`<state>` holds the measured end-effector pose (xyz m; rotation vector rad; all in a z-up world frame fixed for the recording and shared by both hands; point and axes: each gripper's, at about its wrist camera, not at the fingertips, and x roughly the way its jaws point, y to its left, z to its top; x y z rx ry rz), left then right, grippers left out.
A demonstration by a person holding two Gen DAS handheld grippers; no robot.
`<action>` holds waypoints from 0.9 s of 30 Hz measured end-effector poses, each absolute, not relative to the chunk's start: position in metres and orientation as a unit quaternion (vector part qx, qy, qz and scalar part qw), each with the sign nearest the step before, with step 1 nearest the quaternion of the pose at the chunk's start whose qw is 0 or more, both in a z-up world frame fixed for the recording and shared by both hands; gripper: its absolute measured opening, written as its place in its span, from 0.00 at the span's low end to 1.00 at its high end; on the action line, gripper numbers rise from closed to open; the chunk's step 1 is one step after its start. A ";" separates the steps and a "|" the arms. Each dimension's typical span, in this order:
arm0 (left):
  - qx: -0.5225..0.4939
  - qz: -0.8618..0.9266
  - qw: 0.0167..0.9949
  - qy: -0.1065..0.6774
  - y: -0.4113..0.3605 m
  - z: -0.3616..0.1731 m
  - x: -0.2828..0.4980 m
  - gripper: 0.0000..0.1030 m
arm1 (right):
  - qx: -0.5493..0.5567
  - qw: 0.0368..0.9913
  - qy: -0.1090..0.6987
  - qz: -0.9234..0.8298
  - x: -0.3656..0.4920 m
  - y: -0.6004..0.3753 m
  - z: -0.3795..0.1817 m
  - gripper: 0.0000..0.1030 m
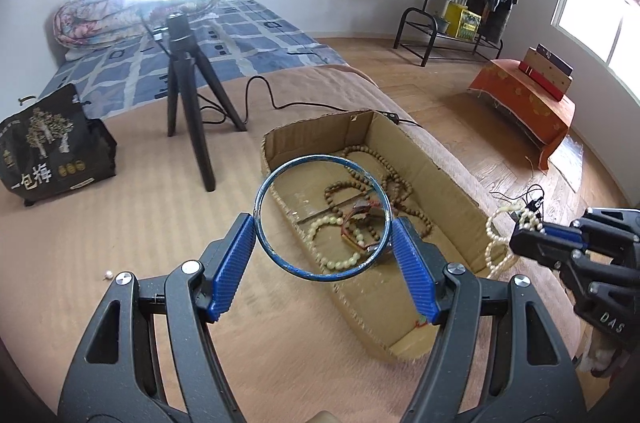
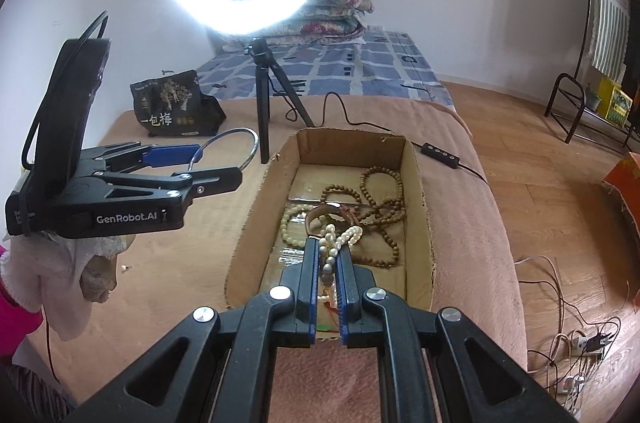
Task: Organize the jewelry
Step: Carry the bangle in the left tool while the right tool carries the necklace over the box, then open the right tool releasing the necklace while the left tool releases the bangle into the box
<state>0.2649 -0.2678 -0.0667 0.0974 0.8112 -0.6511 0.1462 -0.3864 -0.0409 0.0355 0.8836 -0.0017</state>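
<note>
The left claw (image 1: 322, 243) gripped the stiff, slippery bangle (image 1: 322, 217) across its rim above the cardboard box (image 1: 448, 175); the right claw (image 2: 329, 273) pinched the limp pearl necklace (image 2: 340, 239)

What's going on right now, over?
Left gripper clamps blue bangle. Right gripper pinches pearl strand above cardboard box. Nothing blocking.

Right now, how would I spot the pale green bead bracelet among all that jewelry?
Find the long cardboard box on the brown blanket. Inside, nearer its front, lies the pale green bracelet, a small loop beside the brown bead strands. It alone has light, glossy beads.
</note>
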 end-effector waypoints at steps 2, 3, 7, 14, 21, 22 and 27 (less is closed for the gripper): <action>0.047 -0.310 0.866 0.389 -0.273 -0.069 0.269 0.69 | 0.022 0.903 0.430 0.000 0.148 -0.390 -0.045 0.05; 0.046 -0.310 0.866 0.390 -0.276 -0.070 0.271 0.69 | 0.025 0.902 0.431 0.001 0.149 -0.392 -0.046 0.05; 0.046 -0.310 0.865 0.392 -0.286 -0.075 0.277 0.69 | 0.032 0.899 0.436 0.001 0.153 -0.397 -0.054 0.05; 0.052 -0.312 0.864 0.393 -0.301 -0.078 0.285 0.70 | 0.037 0.896 0.442 -0.001 0.161 -0.403 -0.062 0.05; 0.050 -0.312 0.861 0.398 -0.306 -0.080 0.288 0.70 | 0.044 0.894 0.446 0.005 0.164 -0.403 -0.067 0.06; 0.051 -0.313 0.860 0.399 -0.306 -0.080 0.288 0.70 | 0.043 0.894 0.445 0.006 0.164 -0.403 -0.067 0.07; 0.058 -0.313 0.857 0.406 -0.308 -0.081 0.287 0.71 | 0.037 0.898 0.437 0.007 0.162 -0.399 -0.064 0.33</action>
